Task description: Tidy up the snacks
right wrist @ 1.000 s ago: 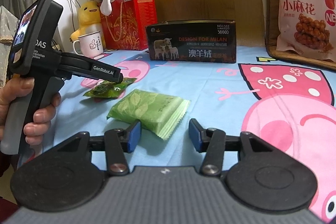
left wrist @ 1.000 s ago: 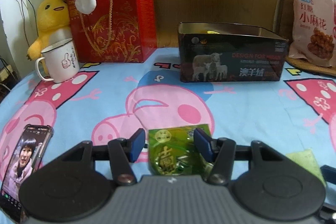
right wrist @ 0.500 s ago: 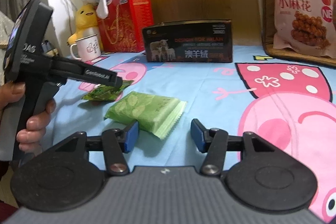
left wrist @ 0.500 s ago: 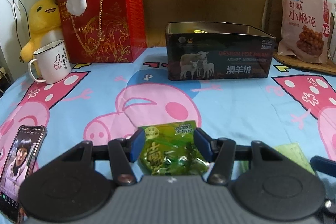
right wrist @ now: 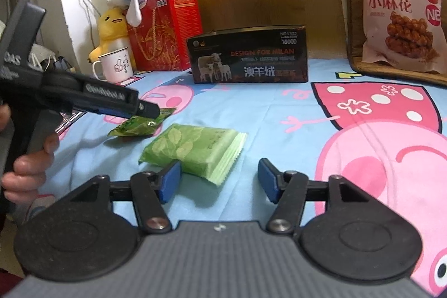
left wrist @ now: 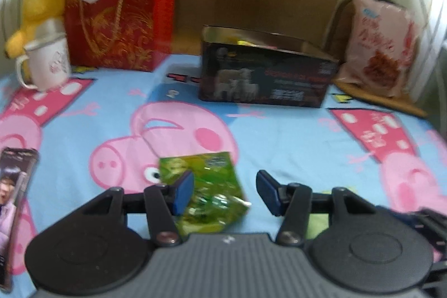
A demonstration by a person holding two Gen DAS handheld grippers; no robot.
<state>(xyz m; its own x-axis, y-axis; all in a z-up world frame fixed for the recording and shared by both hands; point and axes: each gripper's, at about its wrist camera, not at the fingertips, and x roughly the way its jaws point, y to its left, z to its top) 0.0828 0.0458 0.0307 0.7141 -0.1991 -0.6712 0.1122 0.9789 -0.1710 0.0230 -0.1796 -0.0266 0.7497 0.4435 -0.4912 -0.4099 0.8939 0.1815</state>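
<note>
Gripping the shiny green snack packet (left wrist: 204,186) looks unfinished to me. Where does it sit?

Low in the middle of the left wrist view, on the pig-print sheet (left wrist: 293,136). It lies between the jaws of the left gripper (left wrist: 225,192). They have just been closing a little but stand apart: the left-hand pad touches the packet, the right-hand pad is clear of it.

So what could go wrong?

If the jaws close with the packet off to one side, I think the pad will push the slick foil along rather than pinch it. It could also catch only a crimped edge, and the packet would drop on the way to the sheep-printed box (left wrist: 265,85).

And the right gripper (right wrist: 219,180)?

Its jaws are wide and have just been opening, with nothing clamped. The pale green leaf-printed packet (right wrist: 195,150) lies just ahead, skewed toward its left-hand pad, so a straight close may clip one corner.

What does each view add?

The left wrist view is blurred, but it alone looks into the box's open top, where something yellowish lies, and it shows a phone (left wrist: 14,186) at lower left. The right wrist view is sharp. It shows the left gripper from the side at middle left, the hand (right wrist: 28,166) on its grip, and the whole pale packet. Whether the shiny packet is off the sheet, I cannot tell.
</note>
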